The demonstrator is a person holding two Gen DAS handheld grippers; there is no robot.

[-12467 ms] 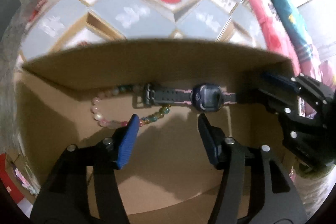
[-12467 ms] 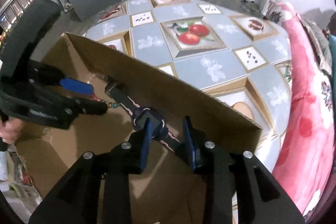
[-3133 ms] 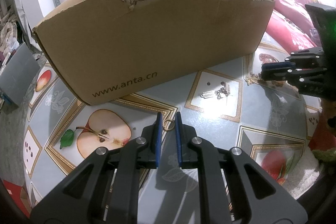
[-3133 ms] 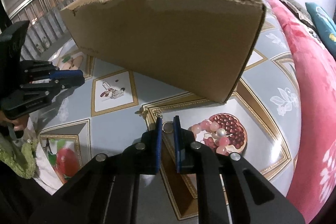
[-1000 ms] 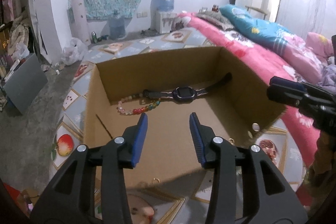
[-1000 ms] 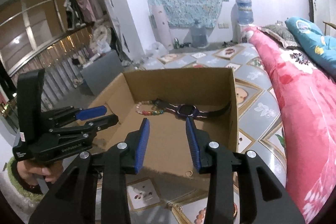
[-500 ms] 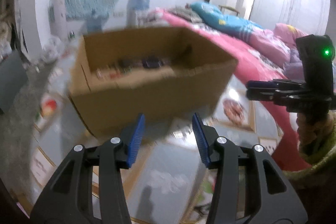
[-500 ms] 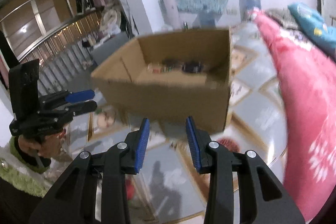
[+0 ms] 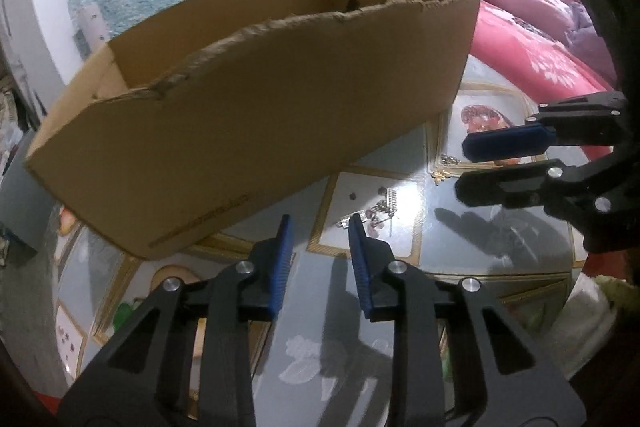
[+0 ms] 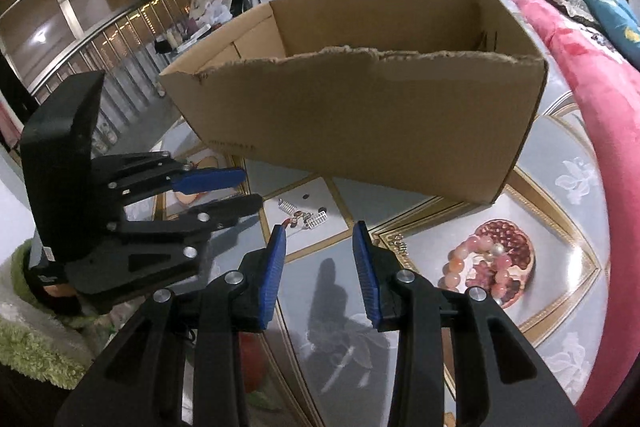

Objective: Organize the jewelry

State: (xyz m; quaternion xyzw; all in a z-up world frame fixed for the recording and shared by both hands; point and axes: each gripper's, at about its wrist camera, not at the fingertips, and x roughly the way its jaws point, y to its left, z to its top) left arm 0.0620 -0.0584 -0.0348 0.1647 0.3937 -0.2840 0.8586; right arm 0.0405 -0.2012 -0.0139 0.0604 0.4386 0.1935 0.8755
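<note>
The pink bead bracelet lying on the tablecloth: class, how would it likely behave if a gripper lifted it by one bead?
The pink bead bracelet is a loop of separate round beads, so it would probably sag and swing. The glossy beads look slippery, so a pinch might slide off. Pushed, it would likely deform rather than roll away.

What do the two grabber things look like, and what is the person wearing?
Each hand-held gripper is black plastic, with two long fingers, triangular cut-outs in the arms and round silver screws. The fingers end in flat, ribbed blue pads. The left hand-held gripper and the right hand-held gripper look alike, and a boxy black block sits on top. The person wears a fuzzy green sleeve.
</note>
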